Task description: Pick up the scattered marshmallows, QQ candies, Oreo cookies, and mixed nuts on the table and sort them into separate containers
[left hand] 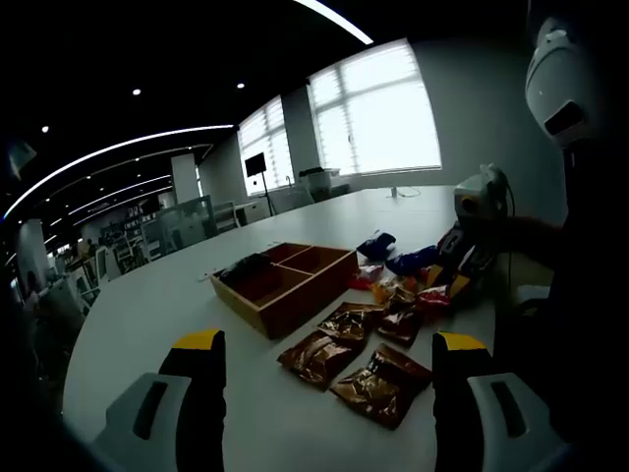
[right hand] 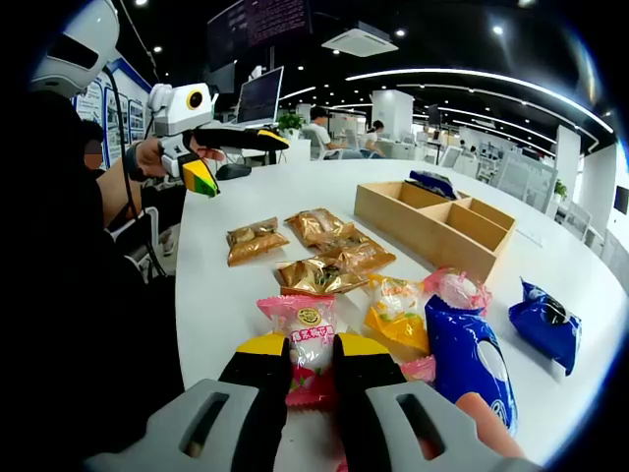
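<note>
Pink marshmallow packet (right hand: 307, 346) is pinched by right gripper (right hand: 313, 366) for sorting into wooden tray (right hand: 439, 228); left gripper (left hand: 325, 356) is held spread, empty.

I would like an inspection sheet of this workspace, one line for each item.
Surface: white table, large and rounded.
Job's things: wooden divided tray with a dark packet in one compartment; brown foil packets; pink packet; yellow packet; blue packets.
Clutter: nothing seen.
Grippers: right gripper shut on the pink packet; left gripper open, above the table.
Cables: black cable at the table edge.
Surroundings: office, large windows, ceiling lights, seated people far off.
</note>
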`<move>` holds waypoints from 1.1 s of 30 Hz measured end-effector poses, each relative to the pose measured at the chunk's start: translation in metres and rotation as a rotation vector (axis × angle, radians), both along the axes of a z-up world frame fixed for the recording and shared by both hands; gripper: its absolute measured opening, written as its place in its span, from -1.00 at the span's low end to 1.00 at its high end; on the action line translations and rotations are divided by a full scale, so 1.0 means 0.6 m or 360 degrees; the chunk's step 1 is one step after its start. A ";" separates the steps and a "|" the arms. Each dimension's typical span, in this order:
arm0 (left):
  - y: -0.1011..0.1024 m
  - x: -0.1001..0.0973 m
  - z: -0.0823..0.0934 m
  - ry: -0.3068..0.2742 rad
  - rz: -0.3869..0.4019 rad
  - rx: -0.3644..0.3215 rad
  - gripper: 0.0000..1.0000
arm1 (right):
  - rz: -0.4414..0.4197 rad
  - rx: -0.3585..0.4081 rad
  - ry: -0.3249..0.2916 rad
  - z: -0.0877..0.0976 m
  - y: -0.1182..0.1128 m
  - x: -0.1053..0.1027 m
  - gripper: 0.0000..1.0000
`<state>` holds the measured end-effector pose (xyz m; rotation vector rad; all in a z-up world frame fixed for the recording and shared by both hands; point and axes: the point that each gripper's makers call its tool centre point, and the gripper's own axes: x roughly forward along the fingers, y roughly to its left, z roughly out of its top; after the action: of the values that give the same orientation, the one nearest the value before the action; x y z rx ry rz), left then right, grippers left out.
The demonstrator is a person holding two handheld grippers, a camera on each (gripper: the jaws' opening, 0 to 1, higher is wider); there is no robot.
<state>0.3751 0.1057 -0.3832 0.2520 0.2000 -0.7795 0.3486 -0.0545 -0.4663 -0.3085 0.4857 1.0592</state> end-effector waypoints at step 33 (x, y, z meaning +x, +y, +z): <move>-0.001 0.000 -0.004 0.0003 -0.0006 0.0015 0.82 | -0.0074 0.0092 -0.0047 0.032 -0.017 0.012 -0.74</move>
<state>0.3750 0.1053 -0.3858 0.2606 0.2048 -0.7827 0.3557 -0.0648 -0.4472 -0.2600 0.4333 1.0201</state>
